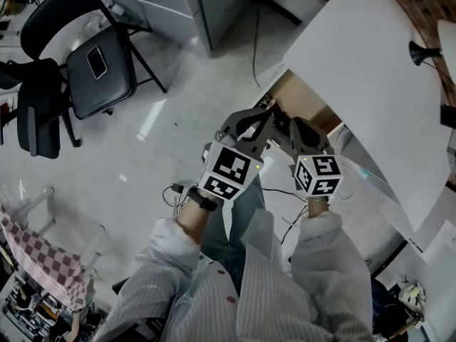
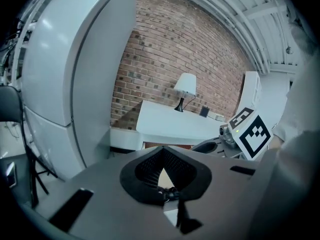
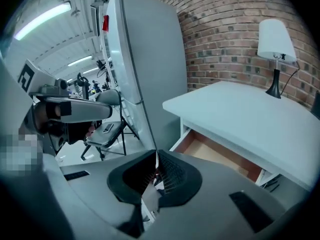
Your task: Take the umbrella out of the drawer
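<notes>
At the far left we note a black folding chair (image 1: 100,70) with a phone (image 1: 96,61) lying flat on its seat. It stands on the pale floor (image 1: 192,98), well apart from the work. Toward the centre, the left gripper (image 2: 162,153) is held out ahead of the person's striped sleeve (image 1: 153,262). Its own view shows the jaw tips pressed together with nothing between them. Just beside it to the right, the right gripper (image 3: 156,160) is likewise closed, its black ribbed pads (image 3: 172,173) meeting along a line and gripping nothing. The two grippers sit side by side, near each other but apart, both pointing toward the drawer (image 3: 220,156). The drawer stands pulled out from under the white desk (image 3: 240,111), ahead of the jaws and touched by neither gripper. The part of its inside that shows is plain brown board, and we cannot locate the umbrella in any view. At the far right, a lamp (image 3: 275,41) with a white shade stands on the desk against the brick wall (image 3: 225,29).
</notes>
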`<state>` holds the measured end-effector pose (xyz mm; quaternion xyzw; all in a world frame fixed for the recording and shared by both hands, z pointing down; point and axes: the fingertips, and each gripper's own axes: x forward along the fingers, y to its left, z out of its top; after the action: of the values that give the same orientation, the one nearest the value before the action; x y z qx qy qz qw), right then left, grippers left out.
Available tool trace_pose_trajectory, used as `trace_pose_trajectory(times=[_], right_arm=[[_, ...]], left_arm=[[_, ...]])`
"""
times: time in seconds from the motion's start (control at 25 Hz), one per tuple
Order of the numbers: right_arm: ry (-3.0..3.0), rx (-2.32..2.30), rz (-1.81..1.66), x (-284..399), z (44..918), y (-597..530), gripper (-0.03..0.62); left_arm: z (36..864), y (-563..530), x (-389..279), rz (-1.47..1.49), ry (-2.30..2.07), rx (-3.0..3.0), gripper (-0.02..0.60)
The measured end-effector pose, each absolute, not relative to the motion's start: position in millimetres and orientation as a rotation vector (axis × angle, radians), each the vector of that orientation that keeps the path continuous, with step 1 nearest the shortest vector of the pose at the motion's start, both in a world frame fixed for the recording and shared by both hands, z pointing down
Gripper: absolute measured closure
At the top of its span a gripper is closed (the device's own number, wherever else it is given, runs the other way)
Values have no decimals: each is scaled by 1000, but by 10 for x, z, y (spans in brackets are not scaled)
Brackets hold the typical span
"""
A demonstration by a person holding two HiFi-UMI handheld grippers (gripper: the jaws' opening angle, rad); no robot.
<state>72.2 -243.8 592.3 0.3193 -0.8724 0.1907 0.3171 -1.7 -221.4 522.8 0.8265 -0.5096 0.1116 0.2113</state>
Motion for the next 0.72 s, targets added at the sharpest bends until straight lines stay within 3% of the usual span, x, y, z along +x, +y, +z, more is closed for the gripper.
trace_pose_trajectory(times=[0.72], right_arm=[[-2067, 558, 482, 885, 7415, -2166, 554]], left_arm=[[6642, -1849, 54, 380, -1332, 2110, 572]])
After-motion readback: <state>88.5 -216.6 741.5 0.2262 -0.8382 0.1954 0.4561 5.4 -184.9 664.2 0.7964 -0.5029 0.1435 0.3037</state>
